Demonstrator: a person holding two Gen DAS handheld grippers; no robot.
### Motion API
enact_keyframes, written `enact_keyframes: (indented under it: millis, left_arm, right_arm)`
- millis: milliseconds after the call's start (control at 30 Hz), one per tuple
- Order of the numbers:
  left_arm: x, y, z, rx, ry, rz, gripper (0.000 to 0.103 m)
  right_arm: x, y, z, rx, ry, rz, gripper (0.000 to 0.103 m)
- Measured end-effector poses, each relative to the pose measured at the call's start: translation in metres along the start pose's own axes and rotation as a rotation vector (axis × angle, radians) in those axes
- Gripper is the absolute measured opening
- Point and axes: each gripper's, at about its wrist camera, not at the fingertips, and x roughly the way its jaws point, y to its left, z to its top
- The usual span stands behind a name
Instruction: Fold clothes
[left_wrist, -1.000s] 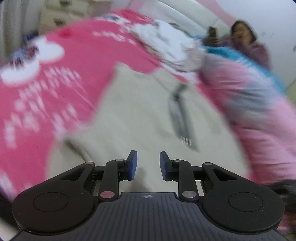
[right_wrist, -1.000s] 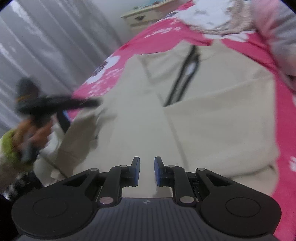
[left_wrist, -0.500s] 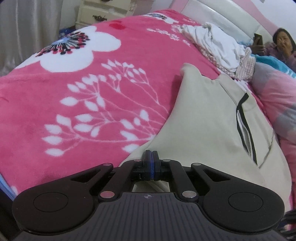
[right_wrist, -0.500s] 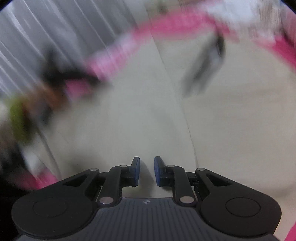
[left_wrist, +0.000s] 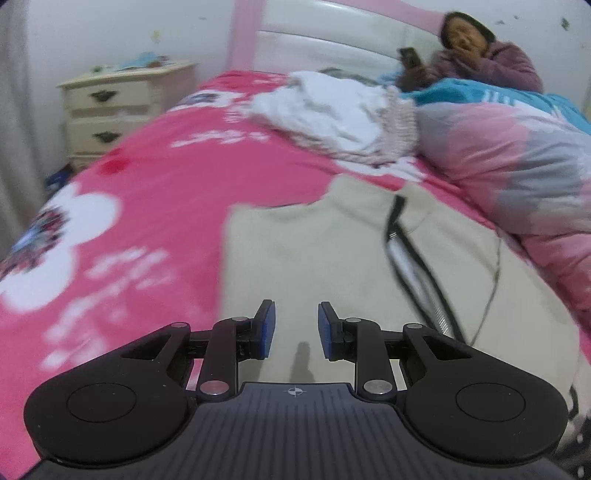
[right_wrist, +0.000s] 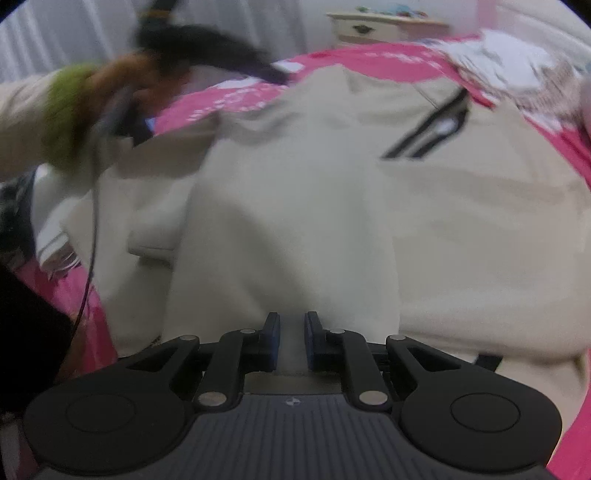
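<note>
Your left claw (left_wrist: 294, 328) is opening, its blue pads apart with nothing between them, only the cream jacket (left_wrist: 332, 266) spread below and ahead of it. Your right claw (right_wrist: 291, 341) is opening too, and a fold of that same jacket (right_wrist: 295, 206) rises into the narrow gap between its pads; blur keeps you from telling whether the pads still press on it.

The jacket lies flat on the pink blanket (left_wrist: 155, 206) of the bed, its dark zipper (left_wrist: 413, 266) ahead and to the right of your left claw.

Only the left wrist view shows you what lies beyond the jacket: a heap of white clothes (left_wrist: 332, 114), a pink and grey quilt (left_wrist: 517, 177) to the right, a person (left_wrist: 484, 62) leaning at the headboard with a phone (left_wrist: 409, 57), and a cream nightstand (left_wrist: 118, 107) far left.

Only the right wrist view shows your left hand (right_wrist: 122, 85), blurred, up and to the left of the right claw, above the jacket's bunched sleeve (right_wrist: 155, 206).
</note>
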Motion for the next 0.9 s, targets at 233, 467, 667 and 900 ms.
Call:
enact_keyframes:
  millis: [233,467,667,900]
  left_arm:
    - [0.083,0.043,0.008,-0.167,0.016,0.174,0.025]
    - [0.066,0.068,0.014,-0.312,0.005,0.143,0.025]
    - [-0.011,0.086,0.027,-0.405,0.005,0.131,0.029]
    - [-0.118,0.075,-0.002,-0.344,0.061,0.045,0.035]
  right_arm:
    - [0.008,-0.006,-0.014,0.049,-0.044,0.051,0.017]
    - [0.005,-0.005,-0.025,0.070,-0.088,0.049,0.017]
    - [0.004,-0.003,-0.026,0.097,-0.088,0.033,0.019]
    - [0.003,-0.002,-0.019,0.182,-0.052,0.000,0.019]
